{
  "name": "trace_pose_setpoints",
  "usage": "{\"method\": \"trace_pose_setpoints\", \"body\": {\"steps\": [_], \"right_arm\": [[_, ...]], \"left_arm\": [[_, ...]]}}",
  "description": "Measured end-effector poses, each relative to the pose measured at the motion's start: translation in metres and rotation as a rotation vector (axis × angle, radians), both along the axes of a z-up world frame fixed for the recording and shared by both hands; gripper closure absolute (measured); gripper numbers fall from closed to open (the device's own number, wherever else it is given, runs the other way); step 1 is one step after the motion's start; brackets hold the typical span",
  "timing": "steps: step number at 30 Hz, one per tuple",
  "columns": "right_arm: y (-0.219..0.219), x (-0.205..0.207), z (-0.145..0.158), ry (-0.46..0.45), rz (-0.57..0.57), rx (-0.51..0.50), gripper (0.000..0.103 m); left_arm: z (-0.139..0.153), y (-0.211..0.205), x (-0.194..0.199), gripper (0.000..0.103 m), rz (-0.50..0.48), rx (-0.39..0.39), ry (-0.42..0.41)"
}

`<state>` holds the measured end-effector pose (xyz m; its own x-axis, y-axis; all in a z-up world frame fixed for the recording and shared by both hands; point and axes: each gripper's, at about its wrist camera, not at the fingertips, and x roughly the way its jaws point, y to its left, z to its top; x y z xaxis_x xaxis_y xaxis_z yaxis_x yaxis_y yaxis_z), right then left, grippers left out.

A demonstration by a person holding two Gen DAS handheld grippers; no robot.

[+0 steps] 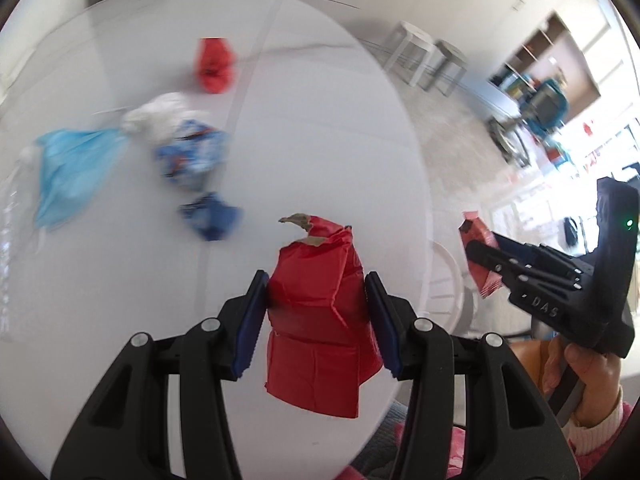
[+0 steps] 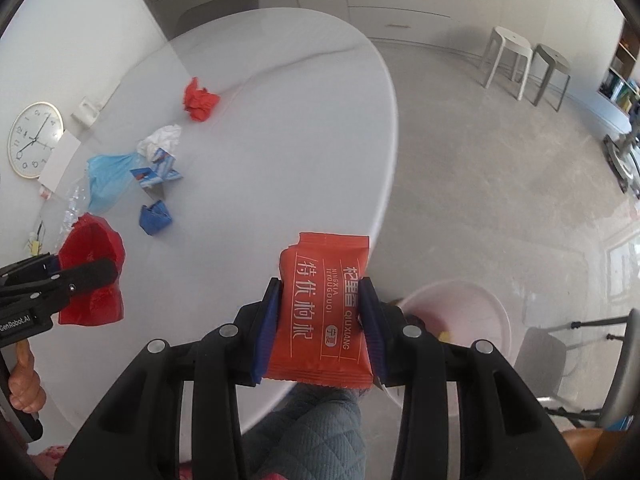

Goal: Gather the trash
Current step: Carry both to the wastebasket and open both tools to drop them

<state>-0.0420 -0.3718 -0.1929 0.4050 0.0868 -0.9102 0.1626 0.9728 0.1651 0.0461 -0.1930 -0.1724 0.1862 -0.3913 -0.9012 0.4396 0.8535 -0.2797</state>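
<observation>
Two pieces are in carry: left tool [image 1: 316, 312] clamped on a crumpled red paper wrapper [image 1: 320, 320], right tool [image 2: 320, 328] clamped on an orange snack packet [image 2: 324, 312], both clear of the worktop [image 2: 280, 120]. Next, I'd judge: drop into the pink bin [image 2: 480, 312] just right of the right tool, then return for the scraps ahead-left.

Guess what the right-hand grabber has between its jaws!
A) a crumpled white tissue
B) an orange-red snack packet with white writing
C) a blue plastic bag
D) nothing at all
B: in the right wrist view the right gripper has its blue jaws pressed on both sides of the orange-red snack packet, lifted above the white table.
</observation>
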Motion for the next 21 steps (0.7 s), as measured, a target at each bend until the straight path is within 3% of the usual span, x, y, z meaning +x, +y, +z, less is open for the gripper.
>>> {"method": "trace_pose_setpoints", "body": {"steps": [8, 15, 17, 19, 21], "right_arm": [[-0.077, -0.054, -0.046, 0.079, -0.17, 0.031, 0.064], [-0.128, -0.068, -0.098, 0.148, -0.149, 0.063, 0.062], [-0.137, -0.07, -0.111, 0.172, -0.134, 0.087, 0.059], [-0.146, -0.073, -0.118, 0.185, -0.118, 0.113, 0.042], [-0.154, -0.077, -0.118, 0.184, -0.111, 0.106, 0.037]], "left_arm": [[-0.005, -0.103, -0.029, 0.055, -0.189, -0.029, 0.016], [-0.026, -0.167, -0.044, 0.055, -0.223, 0.013, 0.059], [-0.035, -0.181, -0.048, 0.055, -0.225, 0.031, 0.076], [-0.043, -0.194, -0.055, 0.055, -0.23, 0.052, 0.089], [-0.052, -0.207, -0.06, 0.055, -0.244, 0.066, 0.102]]}}
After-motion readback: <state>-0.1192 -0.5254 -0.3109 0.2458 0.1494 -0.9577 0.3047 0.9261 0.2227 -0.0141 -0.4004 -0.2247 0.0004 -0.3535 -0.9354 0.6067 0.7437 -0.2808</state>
